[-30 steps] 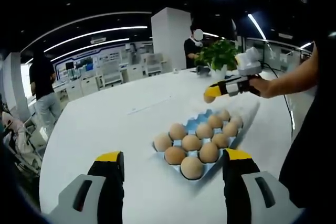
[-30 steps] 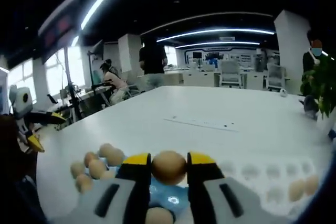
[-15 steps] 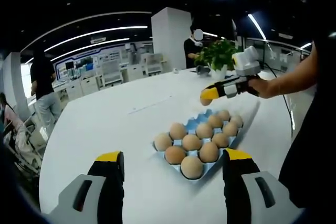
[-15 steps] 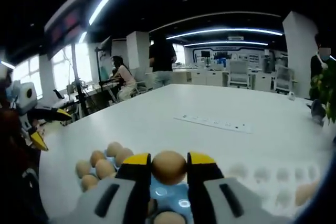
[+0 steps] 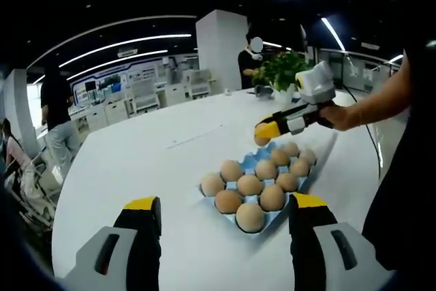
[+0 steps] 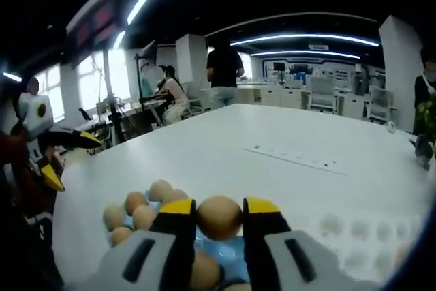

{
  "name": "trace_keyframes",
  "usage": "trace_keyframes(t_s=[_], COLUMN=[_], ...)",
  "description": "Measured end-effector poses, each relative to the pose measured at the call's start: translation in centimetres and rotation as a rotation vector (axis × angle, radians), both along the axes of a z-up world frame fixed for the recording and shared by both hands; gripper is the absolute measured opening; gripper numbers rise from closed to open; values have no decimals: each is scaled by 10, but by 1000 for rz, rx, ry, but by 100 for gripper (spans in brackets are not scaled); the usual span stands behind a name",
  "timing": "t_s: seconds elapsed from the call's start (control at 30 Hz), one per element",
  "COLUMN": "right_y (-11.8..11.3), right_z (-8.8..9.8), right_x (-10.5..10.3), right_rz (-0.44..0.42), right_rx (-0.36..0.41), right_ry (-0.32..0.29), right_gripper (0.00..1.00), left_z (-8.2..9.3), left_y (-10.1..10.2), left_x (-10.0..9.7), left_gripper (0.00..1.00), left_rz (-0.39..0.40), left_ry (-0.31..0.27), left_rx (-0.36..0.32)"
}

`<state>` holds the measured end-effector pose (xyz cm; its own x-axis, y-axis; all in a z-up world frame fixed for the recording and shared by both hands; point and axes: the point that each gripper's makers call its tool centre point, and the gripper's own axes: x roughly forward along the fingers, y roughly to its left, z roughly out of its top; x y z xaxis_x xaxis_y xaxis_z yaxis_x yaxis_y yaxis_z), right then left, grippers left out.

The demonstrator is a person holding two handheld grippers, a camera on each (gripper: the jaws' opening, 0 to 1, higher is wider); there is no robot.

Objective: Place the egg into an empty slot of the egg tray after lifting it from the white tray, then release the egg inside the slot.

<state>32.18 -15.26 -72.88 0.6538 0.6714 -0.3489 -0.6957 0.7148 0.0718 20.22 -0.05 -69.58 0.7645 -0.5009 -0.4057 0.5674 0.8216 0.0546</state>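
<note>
A blue egg tray (image 5: pixel 250 162) holding several brown eggs (image 5: pixel 249 185) lies on the white table, just ahead of my left gripper (image 5: pixel 225 203), which is open and holds nothing. From the right, my right gripper (image 5: pixel 270 129) reaches in above the tray's far side, shut on a brown egg (image 5: pixel 261 140). In the right gripper view that egg (image 6: pixel 219 217) sits pinched between the jaws of the right gripper (image 6: pixel 219 208), over the blue tray (image 6: pixel 222 251). The white tray (image 6: pixel 354 238) with its dimples lies to the right; the left gripper (image 6: pixel 69 157) stands at the left edge.
A potted plant (image 5: pixel 283 70) stands at the table's far end, with a person (image 5: pixel 250 63) behind it. A thin white strip (image 6: pixel 294 158) lies across mid-table. More people (image 6: pixel 224 77) and desks fill the room beyond the table's edge.
My right gripper has carried the egg leftward, further over the blue tray. The left gripper has stayed still and open.
</note>
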Motion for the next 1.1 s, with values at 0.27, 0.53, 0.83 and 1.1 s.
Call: trace_keyframes(t_s=[0.27, 0.53, 0.83, 1.1], right_y=[14, 20, 30, 32], right_z=[-10, -20, -30, -40], right_x=[0, 3, 3, 2], right_rz=[30, 40, 48, 44], right_rx=[-19, -32, -34, 4], right_ry=[6, 26, 51, 118], right_gripper=[26, 26, 26, 27], left_z=[0, 0, 0, -1], left_y=[1, 3, 5, 6], left_x=[-1, 0, -2, -3], left_gripper=[78, 78, 78, 78], left_rz=[4, 13, 19, 22], left_ry=[2, 1, 4, 4], left_rx=[-2, -4, -5, -2])
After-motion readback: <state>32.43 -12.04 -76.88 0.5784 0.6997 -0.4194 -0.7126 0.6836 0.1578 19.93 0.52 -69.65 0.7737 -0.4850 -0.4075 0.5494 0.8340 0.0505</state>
